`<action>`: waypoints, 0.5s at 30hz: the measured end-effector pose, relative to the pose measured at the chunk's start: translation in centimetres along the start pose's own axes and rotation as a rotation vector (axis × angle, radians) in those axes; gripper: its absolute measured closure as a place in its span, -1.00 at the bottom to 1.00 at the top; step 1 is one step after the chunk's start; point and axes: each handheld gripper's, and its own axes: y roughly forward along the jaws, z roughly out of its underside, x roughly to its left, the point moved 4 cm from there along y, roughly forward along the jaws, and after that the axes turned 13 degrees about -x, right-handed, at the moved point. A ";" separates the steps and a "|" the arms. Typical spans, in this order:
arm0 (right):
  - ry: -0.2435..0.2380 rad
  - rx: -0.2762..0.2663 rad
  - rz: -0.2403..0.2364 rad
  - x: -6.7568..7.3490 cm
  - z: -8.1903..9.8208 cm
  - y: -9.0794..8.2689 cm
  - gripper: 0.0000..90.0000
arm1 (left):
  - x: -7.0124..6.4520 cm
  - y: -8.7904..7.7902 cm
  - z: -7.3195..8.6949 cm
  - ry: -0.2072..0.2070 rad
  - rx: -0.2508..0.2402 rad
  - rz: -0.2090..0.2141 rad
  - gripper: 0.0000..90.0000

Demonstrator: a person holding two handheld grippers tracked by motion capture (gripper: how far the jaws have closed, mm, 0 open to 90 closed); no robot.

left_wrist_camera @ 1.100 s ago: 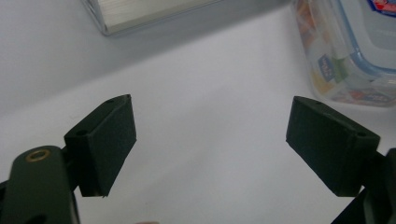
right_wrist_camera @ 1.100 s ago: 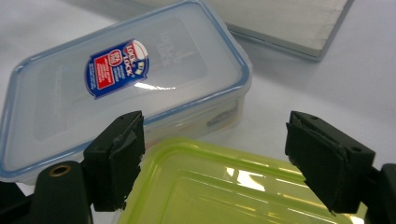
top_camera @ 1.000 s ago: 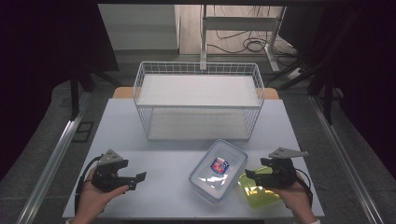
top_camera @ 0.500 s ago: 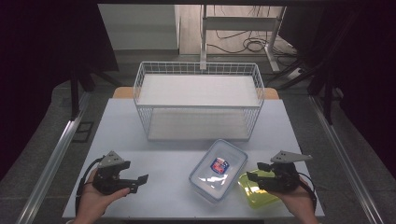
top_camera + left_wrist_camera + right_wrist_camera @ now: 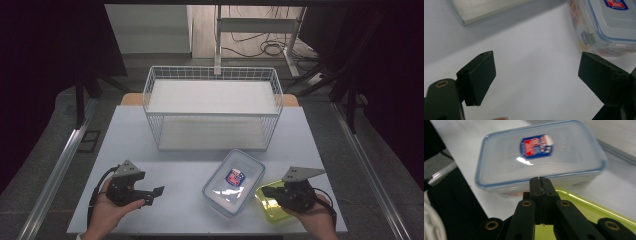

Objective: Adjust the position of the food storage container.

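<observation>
The clear box (image 5: 233, 183) w/ a blue-rimmed lid and a red and blue sticker sits on the white table (image 5: 190, 165), just in front of the wire basket (image 5: 212, 107). All places here go by that box.

Right gripper (image 5: 270, 190) is just to the right of the box, over a yellow-green lid (image 5: 270, 207) that lies flat and touches the box's right side. In the right gripper view its jaws have just been closing and are now pressed tight together, pad on pad, w/ nothing seen between them. The tips (image 5: 540, 185) point at the near wall of the box; can't tell if they touch it.

Left gripper (image 5: 156, 192) is well apart from the box, on its left side, low over bare table. Its jaws are spread wide & hold nothing. In the left gripper view the box (image 5: 604, 23) is up past the far jaw.
</observation>
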 end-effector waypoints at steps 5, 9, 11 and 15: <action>-0.044 0.068 -0.049 1.8 0.3 1.3 0.98 | -0.1 0.3 0.3 0.003 0.017 0.005 -0.68; -0.077 0.124 -0.083 2.7 0.8 2.0 0.98 | -0.2 0.5 0.5 -0.001 0.023 0.010 -0.68; -0.100 0.154 -0.096 3.3 1.1 2.4 0.98 | -0.3 0.5 0.6 -0.002 0.026 0.016 -0.68; -0.119 0.207 -0.133 4.2 1.6 2.9 0.98 | -0.3 0.6 0.6 0.000 0.029 0.012 -0.67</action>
